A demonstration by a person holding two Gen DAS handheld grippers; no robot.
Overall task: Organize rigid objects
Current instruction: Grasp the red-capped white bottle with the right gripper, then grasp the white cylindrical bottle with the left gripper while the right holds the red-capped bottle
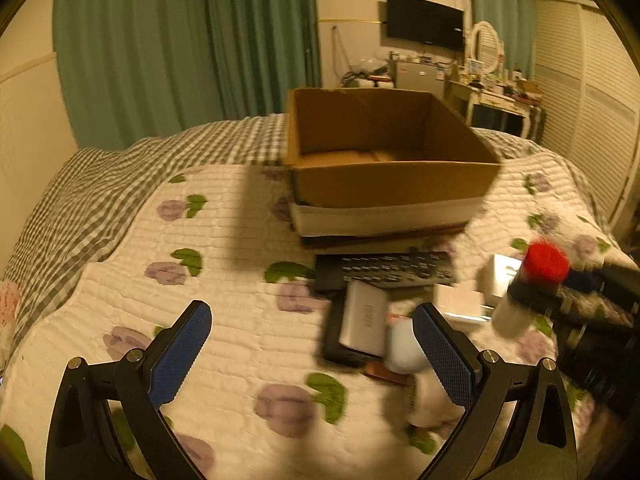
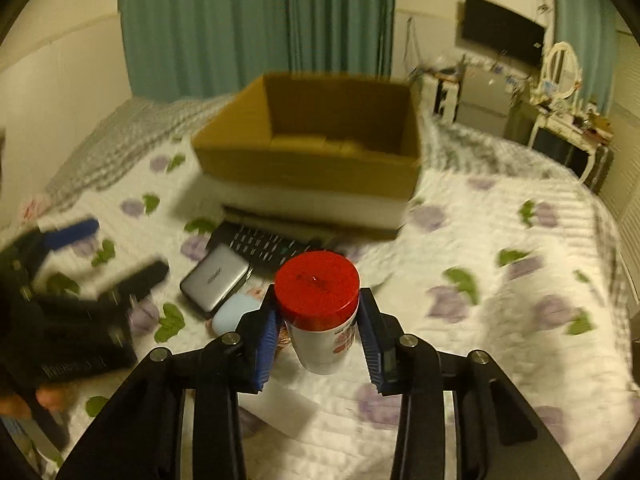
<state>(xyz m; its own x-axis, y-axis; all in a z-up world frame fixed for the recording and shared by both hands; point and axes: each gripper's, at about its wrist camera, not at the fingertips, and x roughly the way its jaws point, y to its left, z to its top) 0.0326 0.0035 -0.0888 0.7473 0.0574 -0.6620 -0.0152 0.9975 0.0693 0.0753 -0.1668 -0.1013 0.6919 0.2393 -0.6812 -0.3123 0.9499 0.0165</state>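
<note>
My right gripper (image 2: 318,320) is shut on a white bottle with a red cap (image 2: 318,304) and holds it above the bed; the bottle also shows in the left wrist view (image 1: 532,284). My left gripper (image 1: 312,340) is open and empty above the quilt. An open cardboard box (image 1: 384,184) (image 2: 316,152) stands on the bed ahead, on a flat white box. In front of it lie a black remote (image 1: 384,270) (image 2: 264,246), a silver power bank (image 1: 364,318) (image 2: 216,278) and a pale blue case (image 1: 402,348) (image 2: 234,314).
The bed carries a white floral quilt (image 1: 240,240) and a checked cover (image 1: 100,184). Green curtains (image 1: 180,40) hang behind. A dresser with a mirror (image 1: 492,88) and a wall TV (image 1: 424,20) stand at the far right. A small white box (image 1: 500,276) lies by the bottle.
</note>
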